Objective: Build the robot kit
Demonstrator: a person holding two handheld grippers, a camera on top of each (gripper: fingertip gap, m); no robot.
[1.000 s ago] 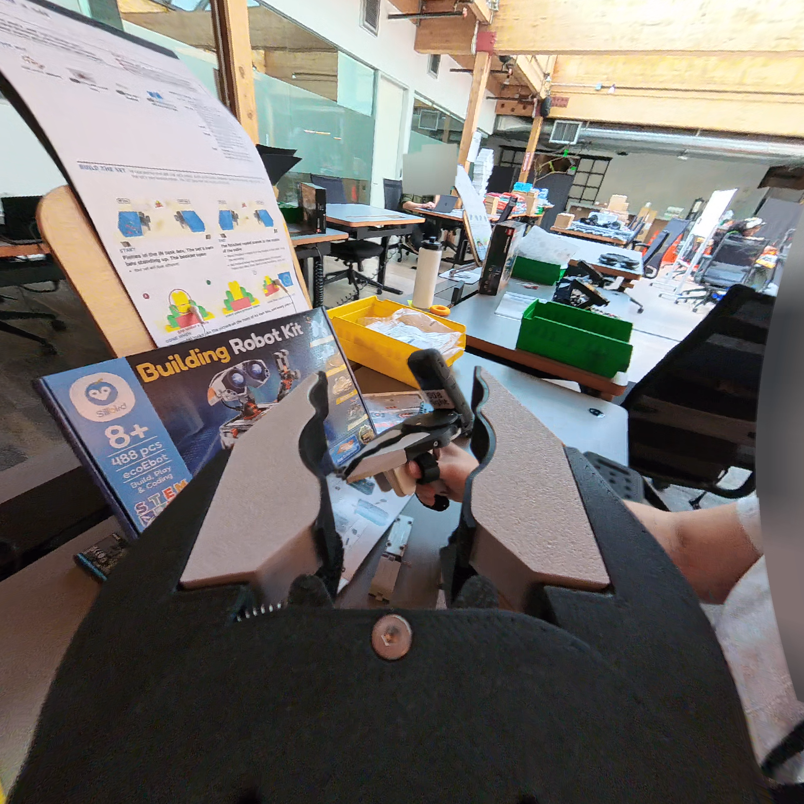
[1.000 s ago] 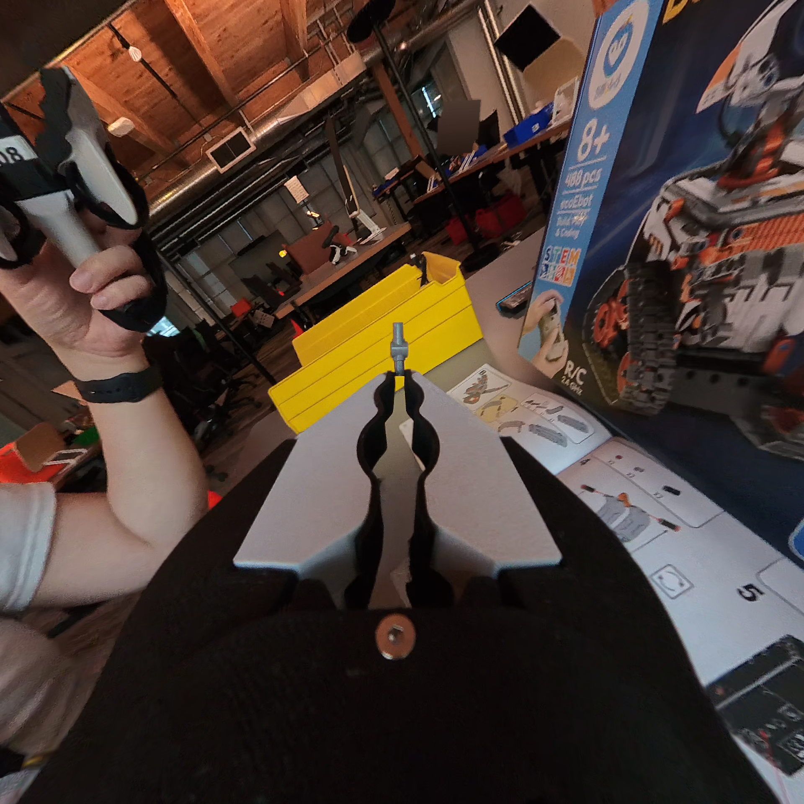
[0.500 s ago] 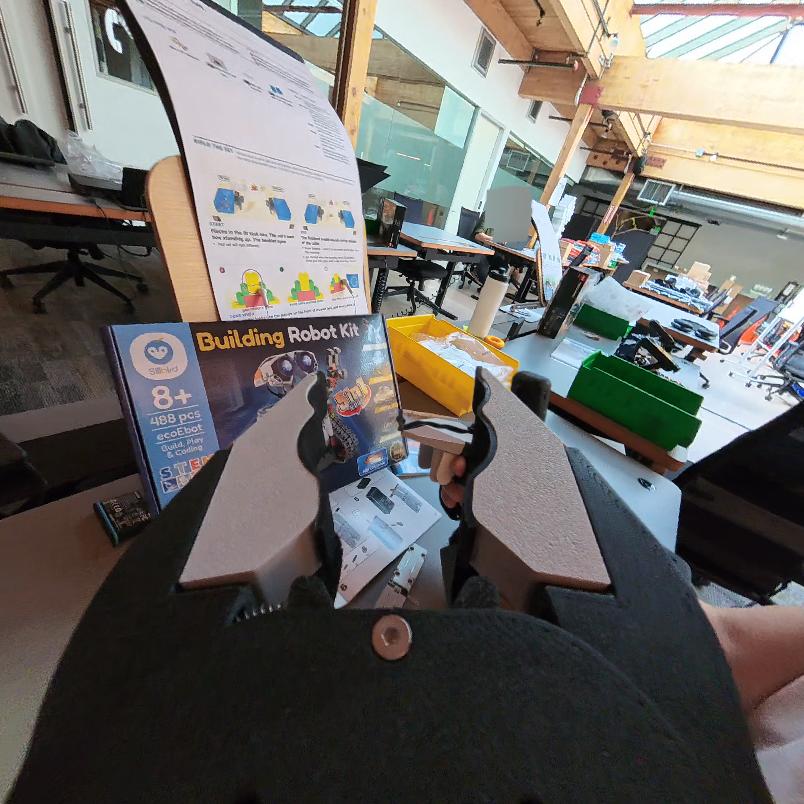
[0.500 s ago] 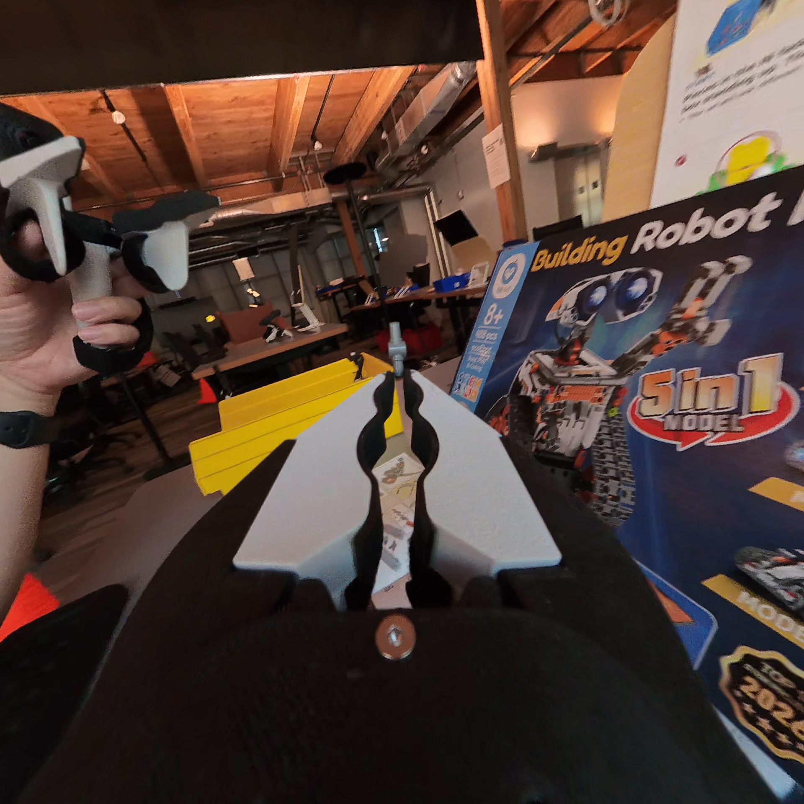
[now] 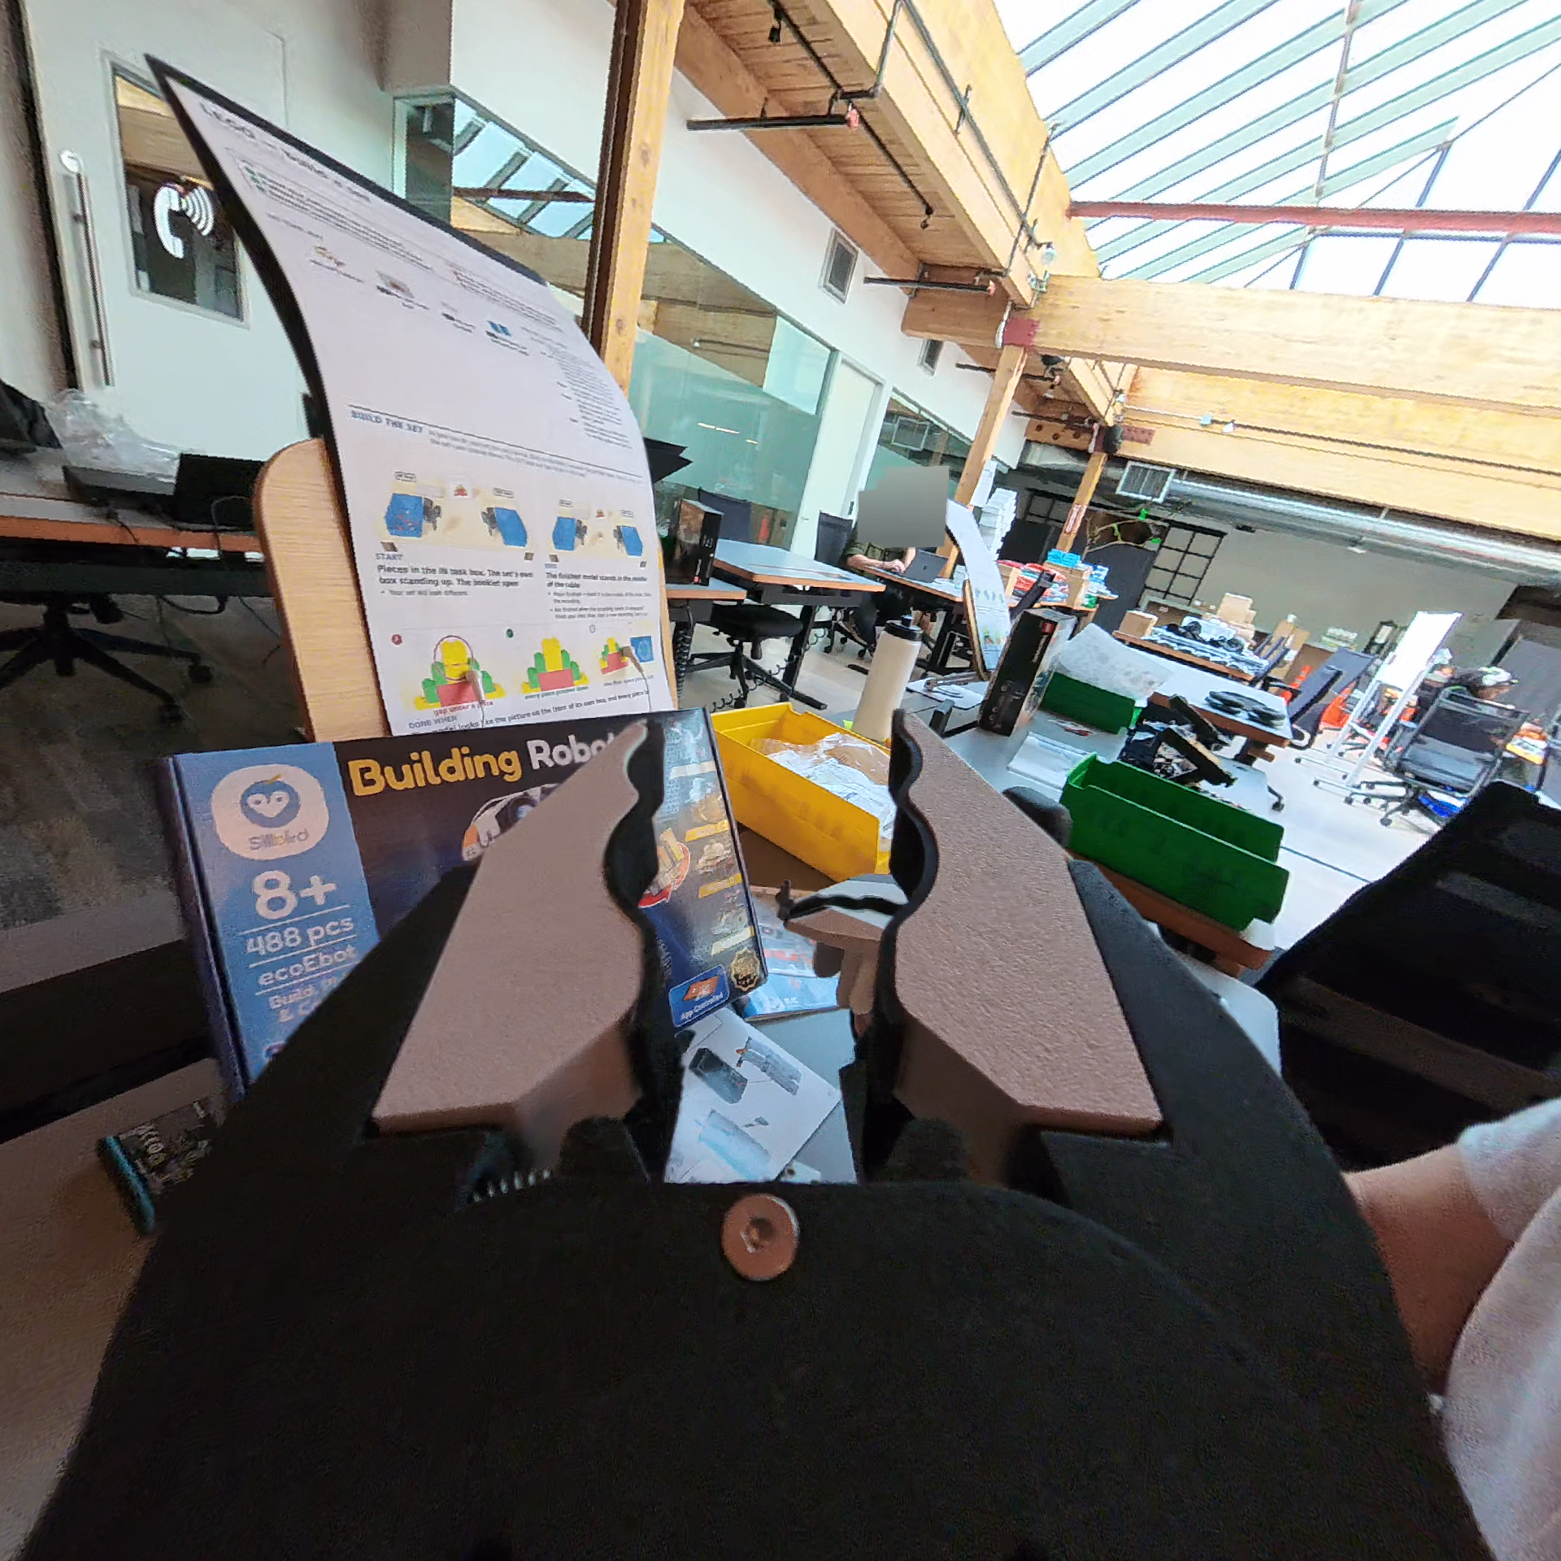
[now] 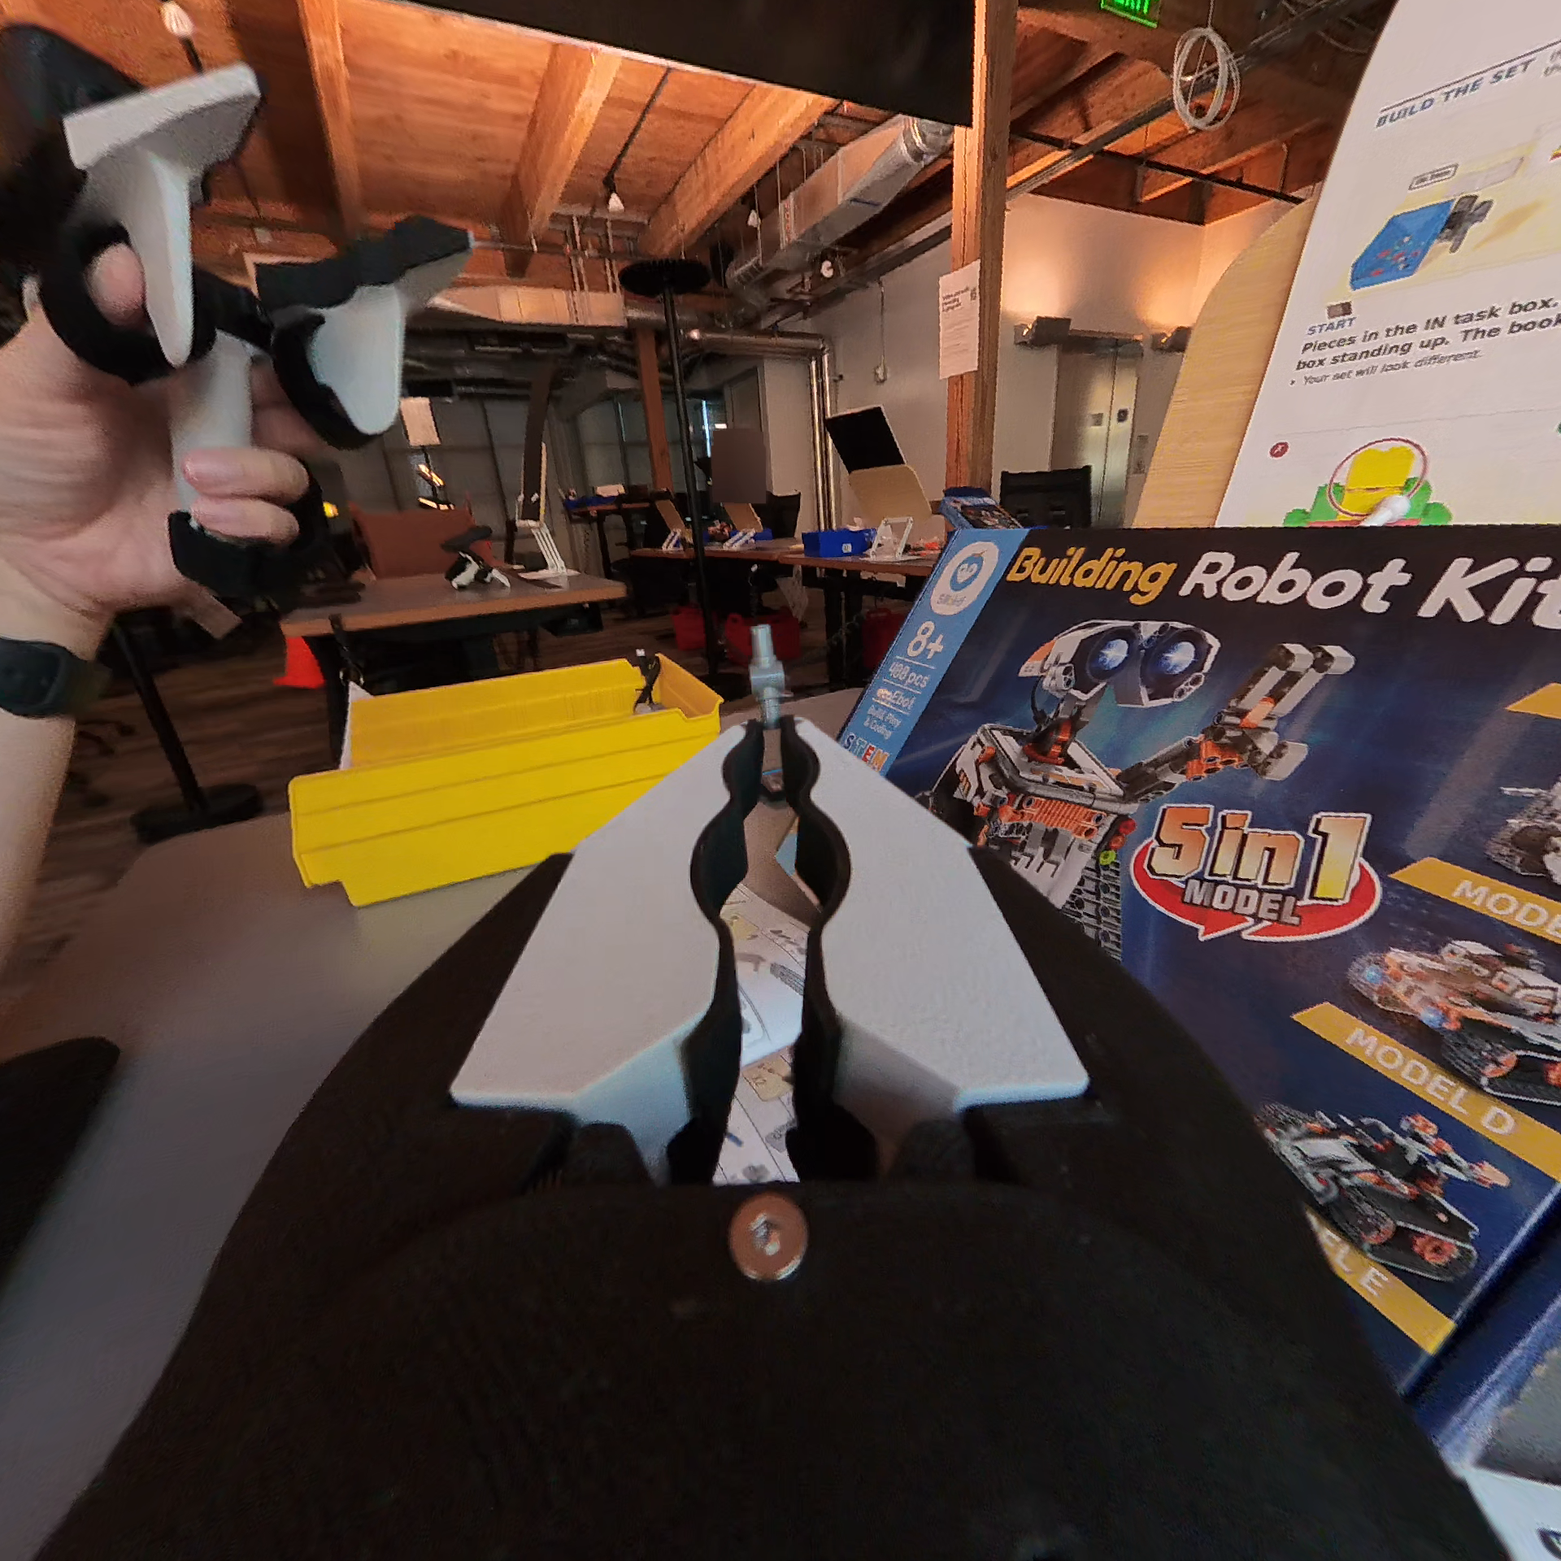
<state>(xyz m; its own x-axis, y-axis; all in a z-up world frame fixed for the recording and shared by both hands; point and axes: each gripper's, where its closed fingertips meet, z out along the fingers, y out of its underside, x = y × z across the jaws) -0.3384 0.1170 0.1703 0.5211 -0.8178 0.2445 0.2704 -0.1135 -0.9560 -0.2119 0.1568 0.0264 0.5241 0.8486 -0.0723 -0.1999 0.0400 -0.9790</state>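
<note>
My right gripper [image 6: 769, 733] is shut on a small grey pin [image 6: 764, 667] that sticks up from its fingertips, held above the grey table [image 6: 211, 929] between a yellow bin [image 6: 507, 785] and a standing blue robot-kit box [image 6: 1225, 802]. My left gripper [image 5: 770, 733] is open and empty, raised above the table and facing the box [image 5: 296, 887] and the yellow bin [image 5: 802, 794]. The right gripper [image 5: 845, 921] shows between its fingers. In the right wrist view the left gripper [image 6: 253, 279] is in a hand at the upper left.
An open instruction booklet [image 5: 743, 1090] lies flat in front of the box; it also shows in the right wrist view [image 6: 760, 954]. A tall printed sheet [image 5: 473, 473] leans on a wooden board behind the box. A green bin [image 5: 1174, 853] sits on the neighbouring desk at the right.
The left gripper has lifted and tilted up, with its jaws still open. The right gripper has swung level to face the box front, keeping the grey pin.
</note>
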